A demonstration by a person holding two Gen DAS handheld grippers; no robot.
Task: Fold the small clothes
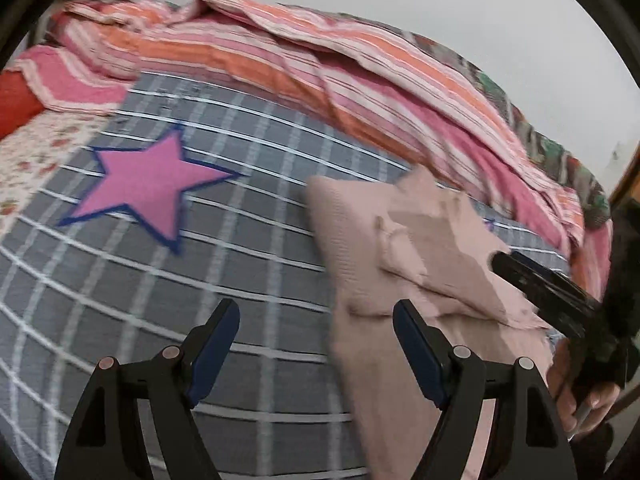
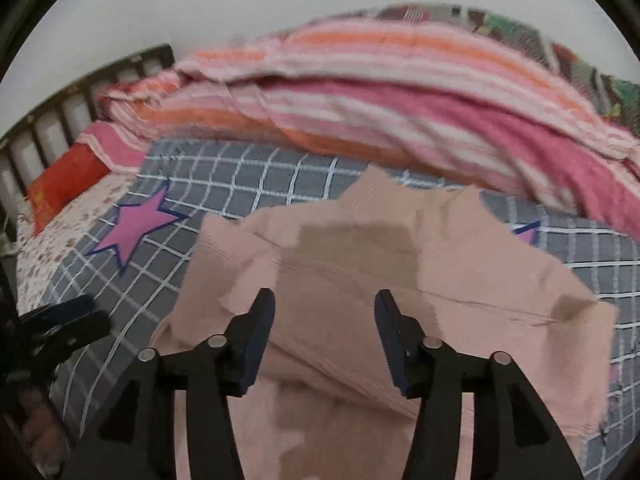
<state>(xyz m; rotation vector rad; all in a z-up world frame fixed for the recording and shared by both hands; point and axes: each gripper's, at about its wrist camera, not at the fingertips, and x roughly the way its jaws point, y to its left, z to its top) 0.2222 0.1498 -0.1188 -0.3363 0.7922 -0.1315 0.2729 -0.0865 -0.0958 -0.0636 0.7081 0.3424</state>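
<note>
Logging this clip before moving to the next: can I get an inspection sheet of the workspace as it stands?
Surface: grey checked bedspread with a pink star patch, spread on a bed.
Job's things: one pale pink garment, rumpled and partly folded on the bedspread.
Clutter: striped pink and orange blanket bunched along the far side; red pillow at the head; floral sheet beside the bedspread.
Grippers: left hand-held gripper open over the bedspread at the garment's edge; right hand-held gripper open above the garment, nothing between its fingers.
Cables: nothing seen.
Surroundings: plain pale wall; dark slatted headboard.
</note>
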